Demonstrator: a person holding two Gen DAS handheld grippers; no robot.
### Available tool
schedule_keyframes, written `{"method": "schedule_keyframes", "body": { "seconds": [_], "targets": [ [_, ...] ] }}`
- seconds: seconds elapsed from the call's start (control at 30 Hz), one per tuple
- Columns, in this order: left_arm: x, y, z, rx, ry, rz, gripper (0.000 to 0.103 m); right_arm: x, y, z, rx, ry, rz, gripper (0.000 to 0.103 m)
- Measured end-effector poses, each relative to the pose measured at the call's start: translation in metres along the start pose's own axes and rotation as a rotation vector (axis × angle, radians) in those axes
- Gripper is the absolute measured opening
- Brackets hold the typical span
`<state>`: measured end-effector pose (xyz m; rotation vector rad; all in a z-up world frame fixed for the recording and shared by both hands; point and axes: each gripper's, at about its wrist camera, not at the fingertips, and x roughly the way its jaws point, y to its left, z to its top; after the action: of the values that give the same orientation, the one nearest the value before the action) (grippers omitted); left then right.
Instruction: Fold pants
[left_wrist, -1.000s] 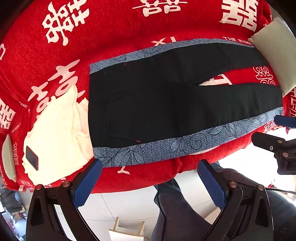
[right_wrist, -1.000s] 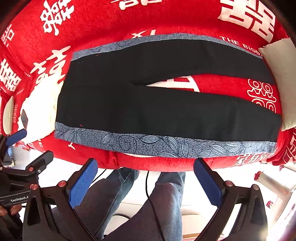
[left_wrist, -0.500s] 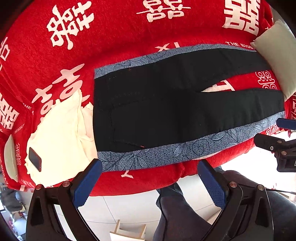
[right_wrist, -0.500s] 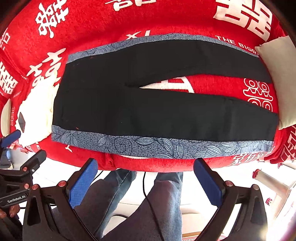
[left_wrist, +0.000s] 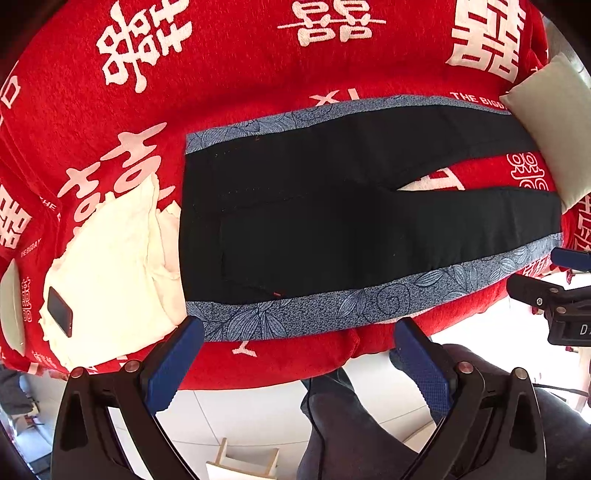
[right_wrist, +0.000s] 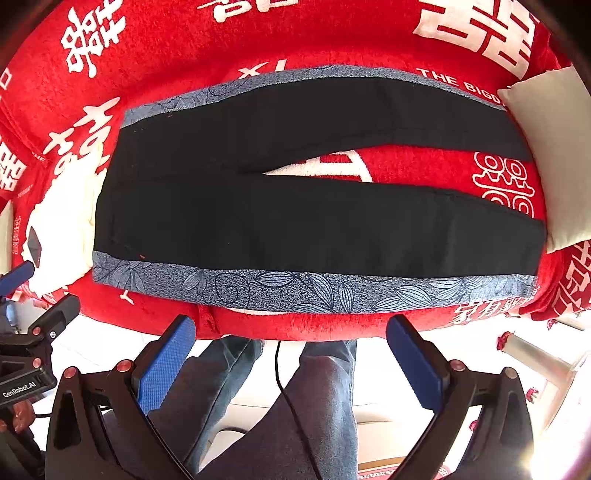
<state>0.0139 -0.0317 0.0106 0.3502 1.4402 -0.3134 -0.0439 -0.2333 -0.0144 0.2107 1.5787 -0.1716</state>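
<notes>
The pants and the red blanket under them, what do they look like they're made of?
Pants: probably a smooth woven fabric, matte black, lying flat with crisp seams; side stripes are a blue leaf-printed cloth.
Red blanket: likely plush fleece, judging by its fuzzy nap and the soft-edged white characters.

The pants (left_wrist: 332, 221) are black, with a blue-grey band printed in darker leaf and swirl outlines along each outer side. Beneath them the blanket (left_wrist: 240, 74) is bright red with large white characters. Beside the pants' waist lies a cream cloth (left_wrist: 118, 266) bearing a black phone (left_wrist: 60, 312). At the pants' hems sits an off-white cushion (right_wrist: 550, 155). Each tool (left_wrist: 299, 363) (right_wrist: 291, 360) is black with blue textured pads.
</notes>
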Motion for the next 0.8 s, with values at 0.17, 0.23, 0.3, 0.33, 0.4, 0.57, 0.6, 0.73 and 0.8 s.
{"method": "schedule_keyframes", "body": {
  "seconds": [0.17, 0.23, 0.3, 0.33, 0.4, 0.57, 0.6, 0.73, 0.8],
  "targets": [
    [-0.002, 0.000, -0.003, -0.001, -0.014, 0.002, 0.103, -0.002, -0.003, 0.000, 0.017, -0.013, -0.004, 0.103],
    [-0.002, 0.001, -0.005, -0.005, -0.020, 0.010, 0.103, -0.003, -0.004, -0.001, 0.024, -0.023, -0.008, 0.103],
    [-0.001, 0.003, -0.007, -0.012, -0.023, 0.012, 0.103, -0.004, -0.004, -0.002, 0.031, -0.033, -0.010, 0.103],
    [-0.001, 0.004, -0.008, -0.017, -0.021, 0.010, 0.103, -0.003, -0.004, -0.002, 0.030, -0.036, -0.013, 0.103],
    [0.001, 0.005, -0.010, -0.027, -0.014, 0.004, 0.103, -0.003, -0.003, -0.002, 0.031, -0.043, -0.023, 0.103],
    [0.007, 0.011, -0.013, -0.060, 0.001, -0.011, 0.103, -0.002, 0.000, -0.001, 0.035, -0.059, -0.038, 0.103],
    [0.008, 0.013, -0.013, -0.066, 0.002, -0.012, 0.103, -0.001, 0.002, -0.001, 0.035, -0.063, -0.042, 0.103],
    [0.012, 0.020, -0.012, -0.079, 0.000, -0.007, 0.103, 0.001, 0.008, 0.000, 0.025, -0.073, -0.050, 0.103],
    [0.015, 0.022, -0.010, -0.085, 0.002, -0.007, 0.103, 0.005, 0.011, 0.001, 0.022, -0.070, -0.050, 0.103]
  ]
}}
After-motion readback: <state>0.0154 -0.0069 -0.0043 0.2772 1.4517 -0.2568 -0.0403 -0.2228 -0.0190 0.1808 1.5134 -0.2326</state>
